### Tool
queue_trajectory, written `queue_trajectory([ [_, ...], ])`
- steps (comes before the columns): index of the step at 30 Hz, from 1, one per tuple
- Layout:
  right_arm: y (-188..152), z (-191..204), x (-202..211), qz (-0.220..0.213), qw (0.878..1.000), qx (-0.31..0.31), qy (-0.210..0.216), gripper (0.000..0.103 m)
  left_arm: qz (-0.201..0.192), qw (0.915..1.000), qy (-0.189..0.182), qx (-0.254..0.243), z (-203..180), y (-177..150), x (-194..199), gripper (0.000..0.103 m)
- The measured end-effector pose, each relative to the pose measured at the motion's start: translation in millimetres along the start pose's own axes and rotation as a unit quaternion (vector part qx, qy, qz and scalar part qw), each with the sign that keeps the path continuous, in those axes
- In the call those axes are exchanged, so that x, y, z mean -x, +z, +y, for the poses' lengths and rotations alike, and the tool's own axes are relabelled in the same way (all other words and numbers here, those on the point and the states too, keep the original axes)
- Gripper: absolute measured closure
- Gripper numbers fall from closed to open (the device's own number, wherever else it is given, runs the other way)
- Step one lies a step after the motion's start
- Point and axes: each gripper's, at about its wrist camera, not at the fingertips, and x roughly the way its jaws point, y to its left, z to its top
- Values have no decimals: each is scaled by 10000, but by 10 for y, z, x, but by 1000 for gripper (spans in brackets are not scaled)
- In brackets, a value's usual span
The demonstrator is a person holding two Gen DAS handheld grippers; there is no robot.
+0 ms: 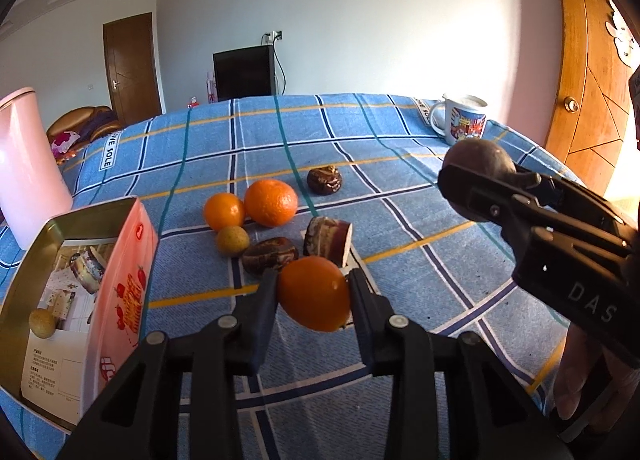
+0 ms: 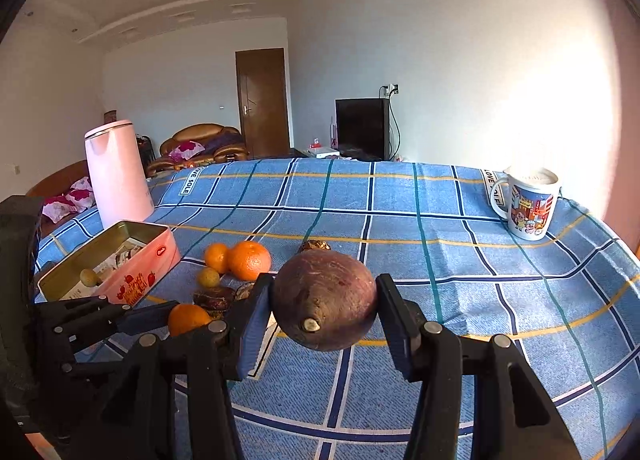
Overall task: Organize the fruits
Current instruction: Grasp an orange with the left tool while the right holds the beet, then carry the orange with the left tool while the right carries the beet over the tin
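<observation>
Table covered by a blue plaid cloth (image 2: pixel 460 227); "LOVE SOLE" is read on its woven labels, partly cut off near the mug. One pink kettle (image 2: pixel 118 171) is stood at the far left edge, no writing made out on it. One open pink tin (image 1: pixel 120 272) is set left of the fruit, strawberries printed on its side, a small red logo too blurred to read; a printed sheet and one small tan fruit (image 1: pixel 42 323) are seen inside it. One cartoon-printed mug (image 2: pixel 530 205) is placed at the far right, well apart from the fruit. "DAS" is read on the right gripper (image 1: pixel 476 187) body, the rest cut off. Right gripper is closed round one large dark purple round fruit (image 2: pixel 325 300), held clear of the cloth, stem end toward the camera. Left gripper (image 1: pixel 314 294) is closed round one orange (image 1: pixel 314 294), also lifted. Loose on the cloth are counted: two oranges, a large one (image 1: pixel 271 202) touching a small one (image 1: pixel 224 211); one small yellowish fruit (image 1: pixel 232 240) just beside them; three dark brown wrinkled fruits, one cut open (image 1: pixel 328 238), one beside it (image 1: pixel 270 254), one farther back (image 1: pixel 324 179)
</observation>
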Motion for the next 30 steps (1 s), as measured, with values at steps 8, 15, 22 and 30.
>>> queue_trajectory([
  [8,-7,29,138,-359,9993,64,6,49,-323,9994,111,38,41,2,119,66],
  [15,-10,34,218,-562,9984,94,-3,49,-635,9975,319,-7,42,7,235,66],
  [22,-21,40,289,-764,9970,128,-33,49,-881,9950,472,-4,62,15,325,66],
  [30,-40,66,386,-1011,9946,207,-61,49,-1141,9912,666,-43,72,13,442,66],
])
